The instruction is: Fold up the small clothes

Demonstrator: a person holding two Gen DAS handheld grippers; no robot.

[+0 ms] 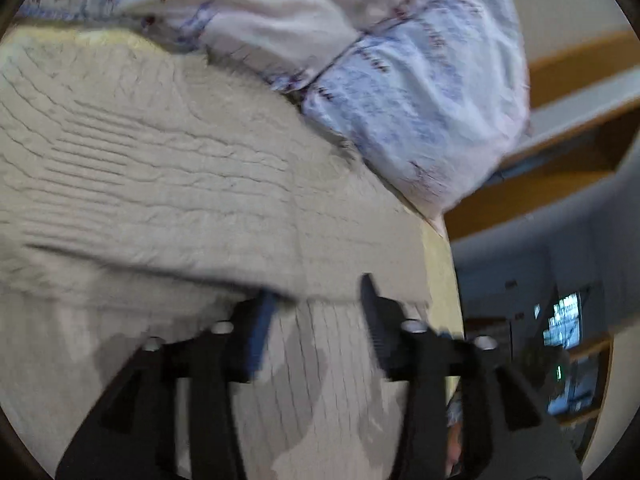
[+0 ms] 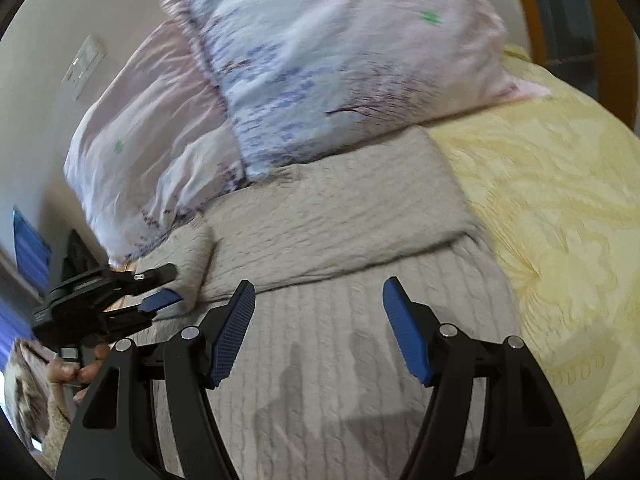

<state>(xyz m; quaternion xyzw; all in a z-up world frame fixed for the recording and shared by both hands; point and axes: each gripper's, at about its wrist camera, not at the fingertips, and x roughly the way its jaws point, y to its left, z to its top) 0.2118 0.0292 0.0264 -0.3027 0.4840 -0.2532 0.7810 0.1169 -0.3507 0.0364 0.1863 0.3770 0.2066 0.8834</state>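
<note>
Grey knit sweater (image 2: 320, 240) lies spread on the yellow bedspread (image 2: 560, 208), its far part folded over, just ahead of both grippers. The right gripper (image 2: 319, 292) hangs over it, fingers spread, holding nothing. The left gripper (image 1: 318, 292) is spread too, at the sweater's edge. Two pillows (image 2: 320, 60) sit beyond.

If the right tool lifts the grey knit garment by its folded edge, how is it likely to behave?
The grey knit garment would probably droop and unfold; its folded upper layer already sags with soft creases. It looks fairly thick and ribbed, so likely grippy rather than slippery. The right tool is open above it, holding nothing.
</note>
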